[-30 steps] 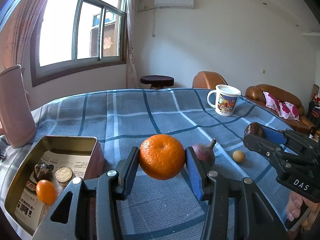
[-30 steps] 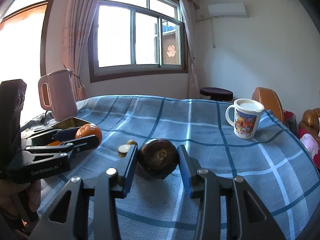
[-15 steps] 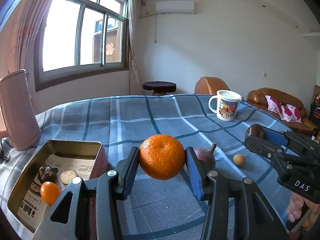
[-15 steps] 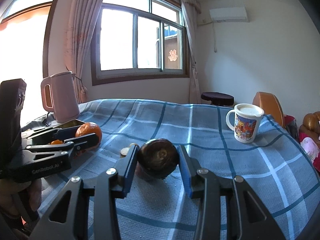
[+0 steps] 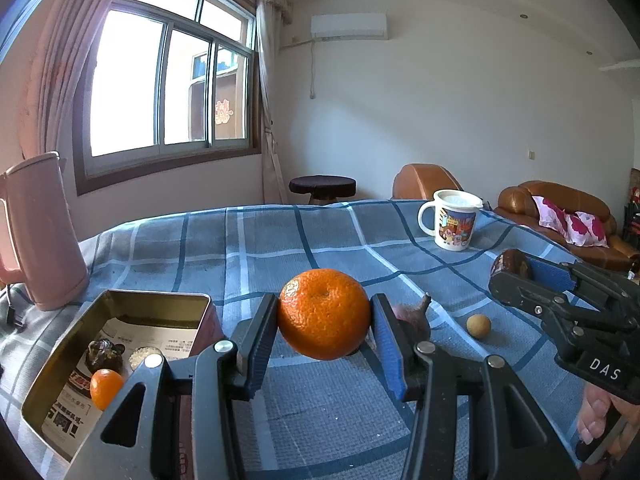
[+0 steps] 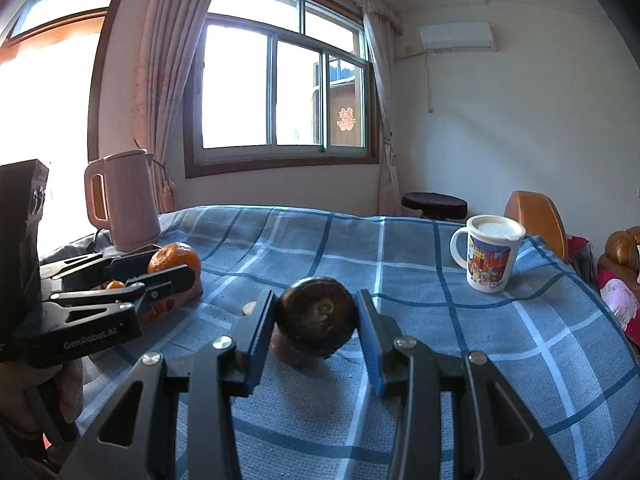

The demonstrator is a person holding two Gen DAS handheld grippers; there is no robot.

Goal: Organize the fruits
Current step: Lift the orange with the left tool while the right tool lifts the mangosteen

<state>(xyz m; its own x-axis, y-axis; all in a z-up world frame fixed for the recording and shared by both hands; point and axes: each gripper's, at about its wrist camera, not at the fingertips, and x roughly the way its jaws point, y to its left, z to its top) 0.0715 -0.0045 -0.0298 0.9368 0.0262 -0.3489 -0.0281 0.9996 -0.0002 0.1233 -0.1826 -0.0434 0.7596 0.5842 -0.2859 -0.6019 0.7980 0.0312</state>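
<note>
Jaws of the left gripper [image 5: 324,320] pinch a large orange [image 5: 324,314] across its widest part, lifted clear of the surface [image 5: 280,248] so it can be carried. That grip across the middle looks chosen to keep the round, smooth fruit from rolling out. Jaws of the right gripper [image 6: 316,318] likewise close on a dark round fruit [image 6: 316,316], pressed against both sides; whether it rests on the cloth or hangs just above it cannot be told.

Just beside the left gripper, on its left, sits an open metal tin [image 5: 160,300]. It holds a small orange [image 5: 106,388], a dark lumpy fruit [image 5: 104,354] and a pale round piece [image 5: 140,356], lying together on printed paper. The tin appears to be the collecting place, so the large orange is probably bound for it, with the dark fruit to follow.

Behind the orange, partly hidden, a purplish fruit with a stem [image 5: 416,316] lies loose on the cloth, and a small tan fruit [image 5: 479,325] sits near it, apart from the tin; both seem to await sorting.

Farther back, a pink kettle [image 5: 40,228] stands at the left edge and a printed mug [image 5: 452,220] well apart on the right, neither in the way.
</note>
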